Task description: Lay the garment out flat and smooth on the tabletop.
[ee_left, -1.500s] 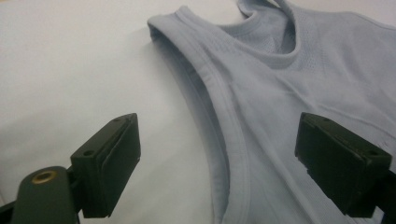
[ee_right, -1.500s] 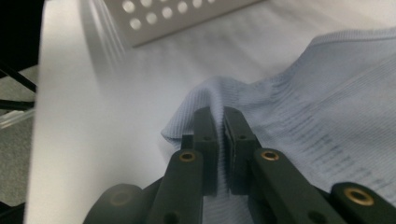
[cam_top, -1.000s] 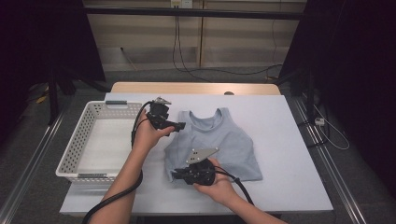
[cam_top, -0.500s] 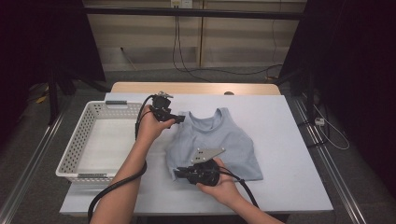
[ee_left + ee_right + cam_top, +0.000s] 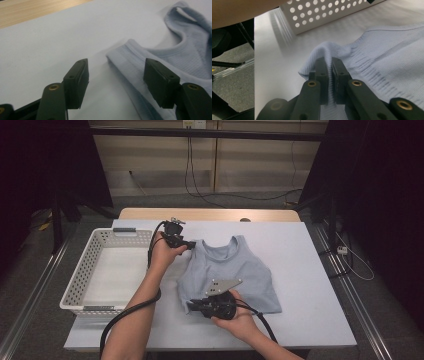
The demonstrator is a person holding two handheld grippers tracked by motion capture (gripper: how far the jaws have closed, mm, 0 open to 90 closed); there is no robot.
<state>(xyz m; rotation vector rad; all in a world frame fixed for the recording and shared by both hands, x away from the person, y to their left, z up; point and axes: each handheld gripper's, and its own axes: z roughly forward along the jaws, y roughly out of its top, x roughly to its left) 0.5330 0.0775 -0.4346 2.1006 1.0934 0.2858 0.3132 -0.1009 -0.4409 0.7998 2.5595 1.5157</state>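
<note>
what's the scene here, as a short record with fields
surface: table with a pale cover
garment: light blue top, lying flat
basket: white basket left of the top, nothing in it
left gripper: at the top's shoulder strap, jaws have just been closing, strap edge between them, pads not yet on it
right gripper: shut on the top's hem, a fold pinched up
</note>
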